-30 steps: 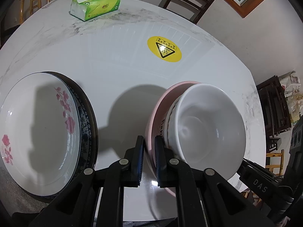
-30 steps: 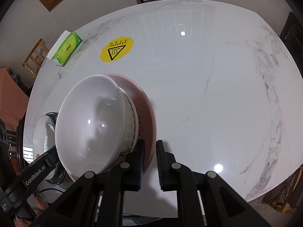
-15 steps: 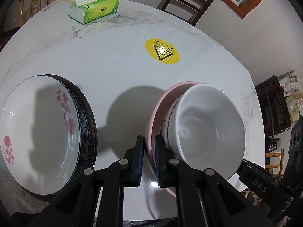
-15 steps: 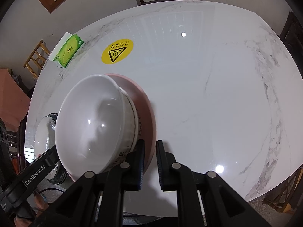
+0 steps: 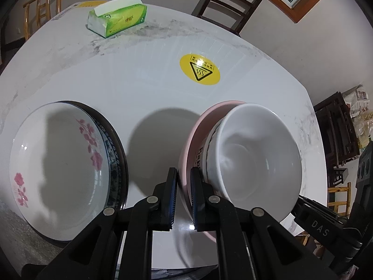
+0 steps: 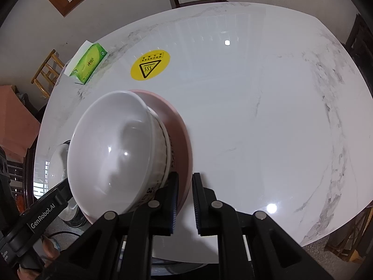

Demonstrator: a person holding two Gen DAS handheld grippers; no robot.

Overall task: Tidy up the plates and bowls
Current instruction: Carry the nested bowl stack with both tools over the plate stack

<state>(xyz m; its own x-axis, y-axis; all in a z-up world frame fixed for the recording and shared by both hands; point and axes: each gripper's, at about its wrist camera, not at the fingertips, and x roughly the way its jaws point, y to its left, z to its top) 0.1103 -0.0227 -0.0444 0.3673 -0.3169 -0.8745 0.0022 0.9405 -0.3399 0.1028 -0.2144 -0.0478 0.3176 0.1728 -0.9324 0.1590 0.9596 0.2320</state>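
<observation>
two tools, left tool (image 5: 183, 182) and right tool (image 6: 185, 186), each clamped on the pink bowl's (image 5: 205, 121) rim above the table (image 6: 256, 116); one white bowl (image 5: 256, 149) nests inside. two stacked plates (image 5: 60, 158) beside.

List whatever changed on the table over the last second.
No visible change: both tools stay clamped on the pink bowl's rim, left tool and right tool on opposite sides of the pink bowl, white bowl nested inside. Floral plate and tissue pack unmoved.
</observation>
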